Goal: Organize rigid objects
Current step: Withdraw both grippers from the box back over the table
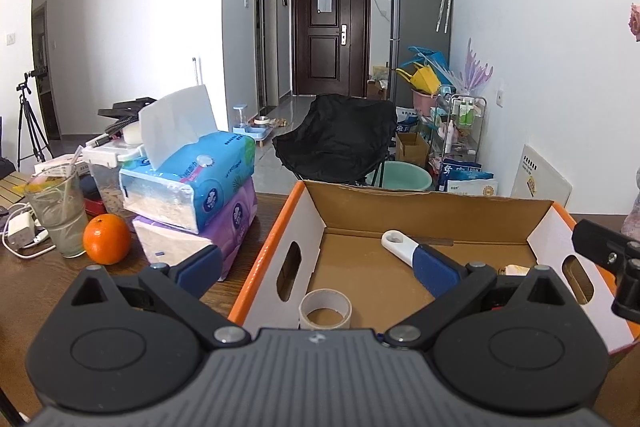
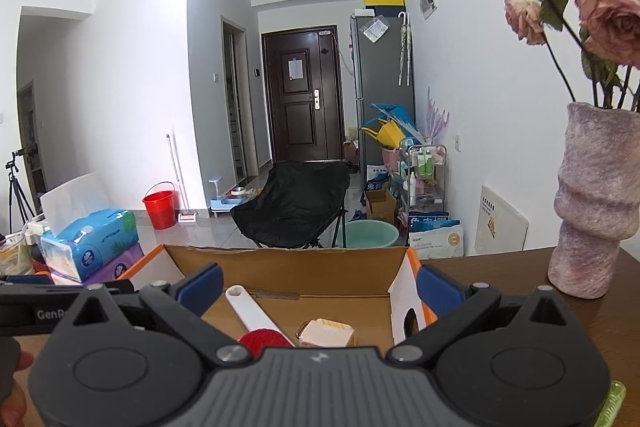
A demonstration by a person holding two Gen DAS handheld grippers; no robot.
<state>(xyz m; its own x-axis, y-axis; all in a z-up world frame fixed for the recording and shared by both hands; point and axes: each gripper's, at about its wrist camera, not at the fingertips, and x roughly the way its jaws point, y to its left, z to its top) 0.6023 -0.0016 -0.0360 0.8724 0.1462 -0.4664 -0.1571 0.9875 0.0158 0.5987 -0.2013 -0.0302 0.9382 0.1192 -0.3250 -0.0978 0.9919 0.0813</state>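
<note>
Orange-edged cardboard box (image 1: 432,215): holds white-handled brush (image 2: 250,311), cardboard tape core (image 1: 325,313), beige block (image 2: 328,334). Both claws spread, empty (orange (image 1: 106,239) remains on table (image 1: 48,291)).

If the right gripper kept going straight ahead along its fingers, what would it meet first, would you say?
Probably the cardboard box: the open right gripper points over its interior, where the white-handled brush and a small beige block lie just below the line. The far wall looks like first contact, though depth is unclear.
</note>
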